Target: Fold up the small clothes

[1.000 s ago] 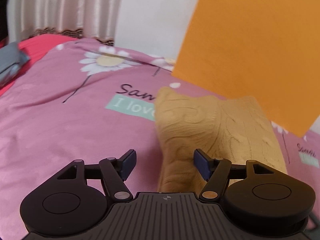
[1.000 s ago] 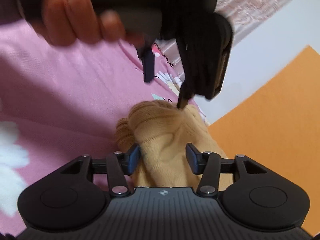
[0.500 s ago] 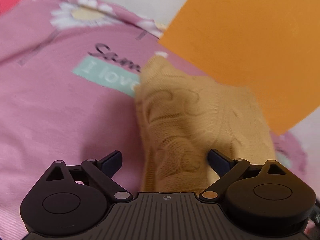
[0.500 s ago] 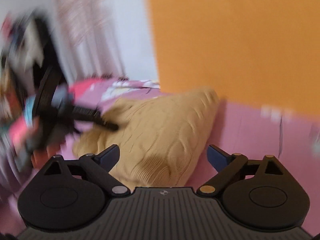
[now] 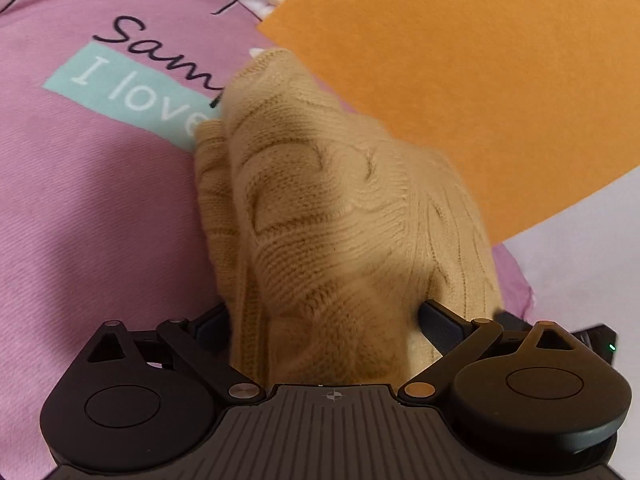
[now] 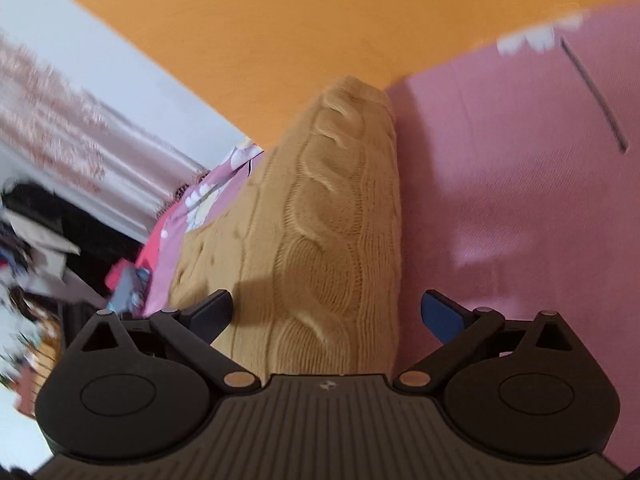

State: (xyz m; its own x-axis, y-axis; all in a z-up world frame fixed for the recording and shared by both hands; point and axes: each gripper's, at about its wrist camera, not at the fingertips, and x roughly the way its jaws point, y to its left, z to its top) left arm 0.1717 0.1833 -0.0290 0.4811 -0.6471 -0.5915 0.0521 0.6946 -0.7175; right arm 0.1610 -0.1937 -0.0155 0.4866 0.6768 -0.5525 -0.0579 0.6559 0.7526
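Observation:
A tan cable-knit sweater [image 5: 340, 208] lies folded in a bundle on the pink bedsheet [image 5: 100, 208]. My left gripper [image 5: 324, 320] is open, its jaws wide on either side of the sweater's near end. The sweater also shows in the right wrist view [image 6: 332, 220]. My right gripper [image 6: 326, 312] is open over the sweater's near edge, its left finger above the knit and its right finger above the pink sheet [image 6: 520, 180].
An orange headboard panel [image 5: 460, 60] stands just behind the sweater, also in the right wrist view [image 6: 280, 32]. The sheet carries printed text on a teal label [image 5: 132, 96]. A curtain [image 6: 60, 120] and room clutter show at the right view's left.
Both grippers opened wider and moved in closer over the sweater. The right wrist view swung round from the other gripper and hand to the sweater's side by the headboard.

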